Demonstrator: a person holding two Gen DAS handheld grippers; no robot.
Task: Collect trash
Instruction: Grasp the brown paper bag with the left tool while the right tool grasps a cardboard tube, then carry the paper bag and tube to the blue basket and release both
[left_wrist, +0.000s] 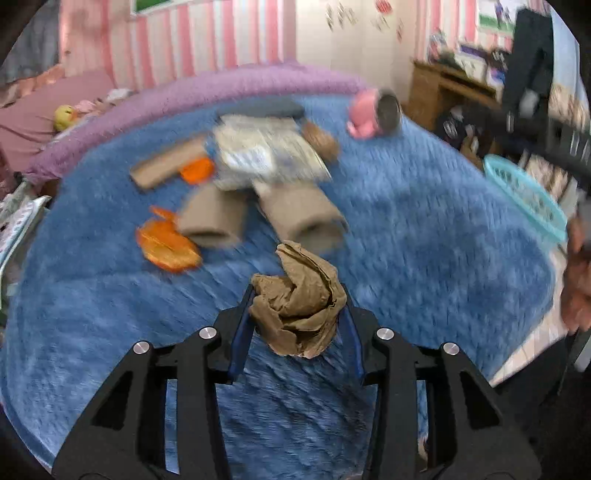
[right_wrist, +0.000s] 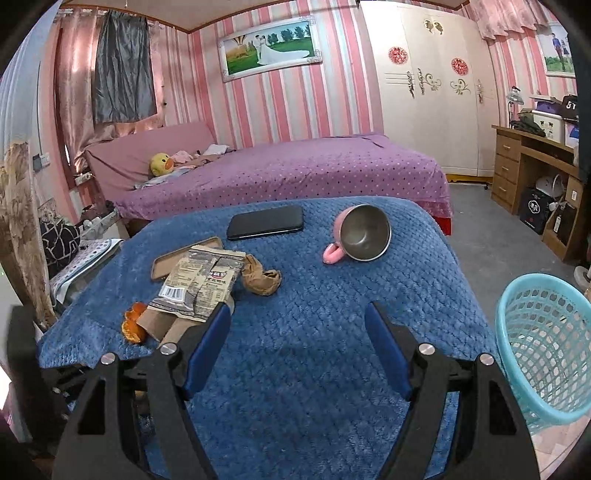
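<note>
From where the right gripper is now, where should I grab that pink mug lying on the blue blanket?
Grip the pink mug by its rim wall. It lies on its side, steel mouth toward the right gripper, handle low on the left against the blue blanket. Come in from the front, one jaw inside the mouth at the top, the other on the pink outside; the handle loop looks too small and low.

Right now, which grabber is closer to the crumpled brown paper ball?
Left. The left gripper is shut on the crumpled brown paper ball, holding it above the blue blanket. The right gripper is open and holds nothing, beside the teal basket.
</note>
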